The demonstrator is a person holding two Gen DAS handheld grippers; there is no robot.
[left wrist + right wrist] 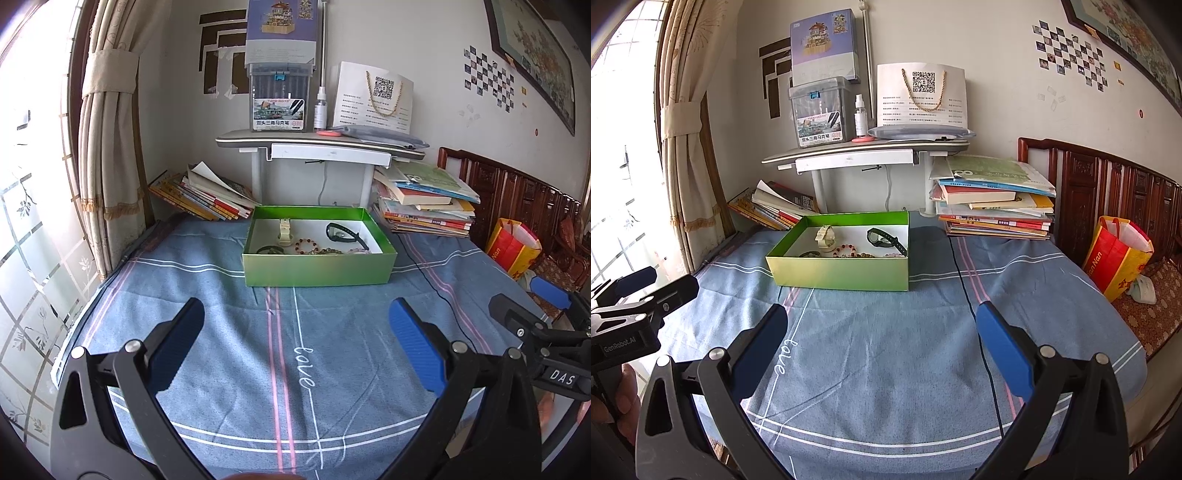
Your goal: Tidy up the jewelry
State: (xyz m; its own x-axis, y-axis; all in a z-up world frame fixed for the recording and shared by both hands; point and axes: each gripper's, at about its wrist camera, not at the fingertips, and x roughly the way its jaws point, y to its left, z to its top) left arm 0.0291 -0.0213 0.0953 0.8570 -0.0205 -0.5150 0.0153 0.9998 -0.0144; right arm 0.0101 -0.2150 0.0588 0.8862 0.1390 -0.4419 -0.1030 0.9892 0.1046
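Green box (319, 267) wall hides some bracelets (325, 251) (partly).

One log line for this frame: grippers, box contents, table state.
left gripper: open, empty | right gripper: open, empty | green box: cream watch, black watch, bead bracelets inside | cloth: no jewelry

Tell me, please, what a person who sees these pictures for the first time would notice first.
The eye falls first on the bright green box in the middle of the blue cloth, with a cream watch, a black watch and a bead bracelet inside it. Next come the left gripper and the right gripper, both open and empty in the foreground.
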